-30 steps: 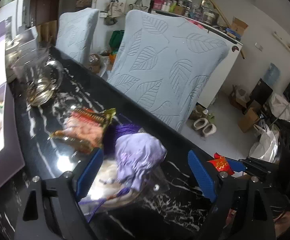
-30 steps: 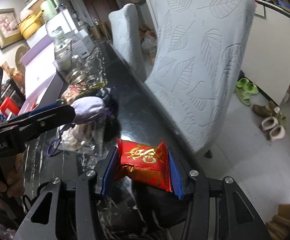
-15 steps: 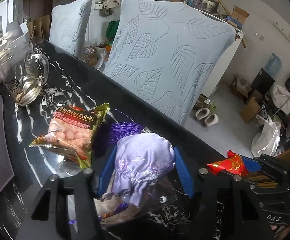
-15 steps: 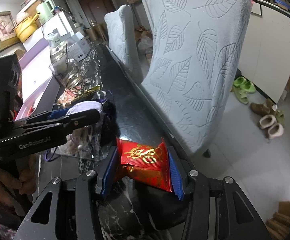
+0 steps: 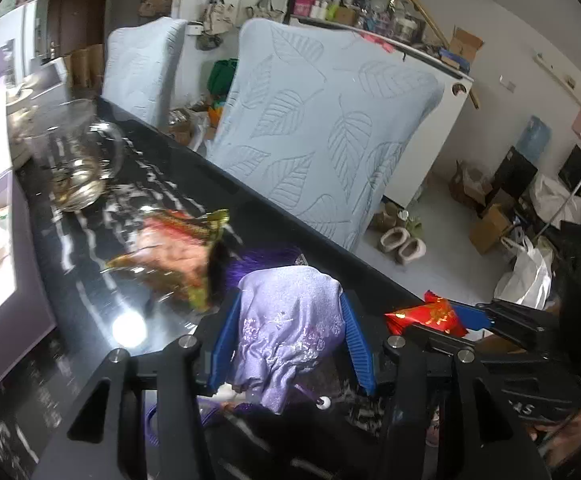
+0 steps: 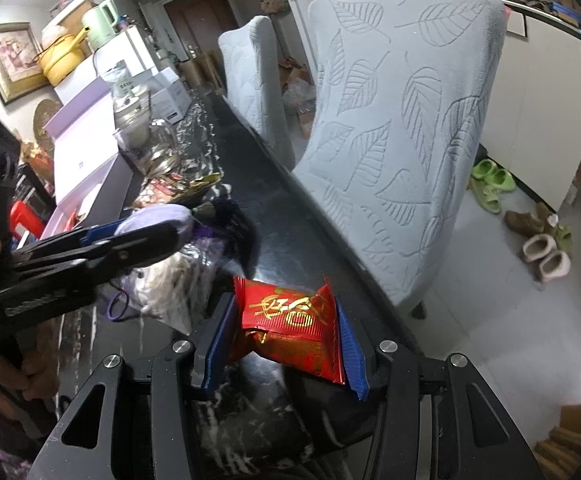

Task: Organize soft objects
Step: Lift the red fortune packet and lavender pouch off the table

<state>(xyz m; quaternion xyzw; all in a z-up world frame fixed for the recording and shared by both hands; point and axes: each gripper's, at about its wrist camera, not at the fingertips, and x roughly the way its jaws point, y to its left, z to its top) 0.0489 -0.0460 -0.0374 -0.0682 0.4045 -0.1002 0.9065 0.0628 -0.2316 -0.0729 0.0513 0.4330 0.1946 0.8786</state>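
Item: soft goods, pickup step. My L tongs just closed, clamped on pouch; R tongs clamped on red packet, nr tabletop edge. Next, I'd guess: lift both w/o crushing.

A snack bag is being seen lying on the bench, behind the pouch, with a glass jug farther back.

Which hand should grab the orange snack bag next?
Left, probably: the orange snack bag lies just beyond the left hand-held gripper. But it grips the purple pouch, and the right hand-held gripper grips the red packet.
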